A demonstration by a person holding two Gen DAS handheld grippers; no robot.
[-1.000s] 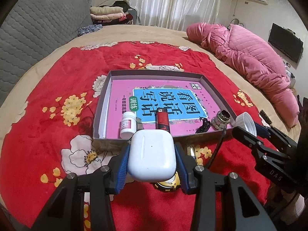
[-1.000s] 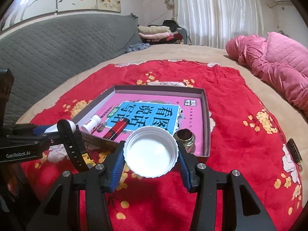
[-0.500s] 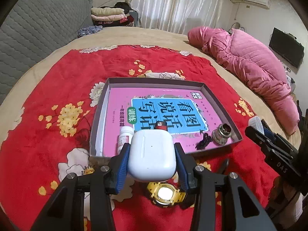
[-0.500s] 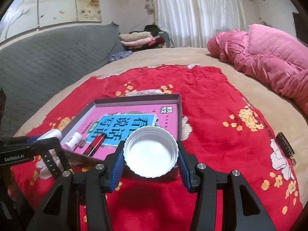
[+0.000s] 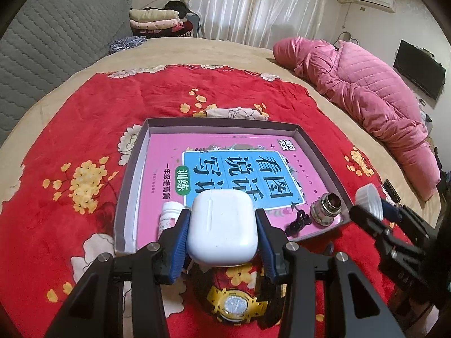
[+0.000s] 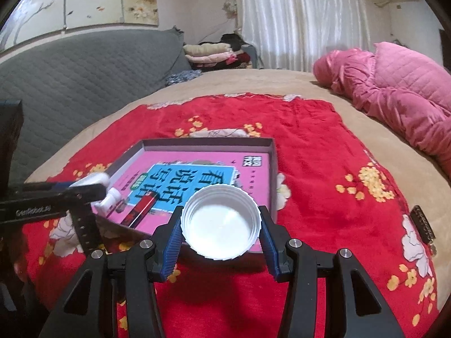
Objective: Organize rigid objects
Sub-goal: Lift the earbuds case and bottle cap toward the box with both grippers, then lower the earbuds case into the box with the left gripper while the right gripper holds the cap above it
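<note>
Downward-tilted left hand-held gripper [image 5: 222, 226] (clamping earbud case [image 5: 222, 222])

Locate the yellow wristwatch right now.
In the left wrist view, the yellow wristwatch lies on the red floral blanket at bottom centre, outside the grey tray's near wall, below the white earbud case that the left gripper holds.

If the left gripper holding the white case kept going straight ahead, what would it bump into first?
Probably the pink book lying in the grey tray. The left gripper, shut on the white earbud case, points down over the tray's near end. The small white bottle sits close by, so depth is uncertain.
</note>
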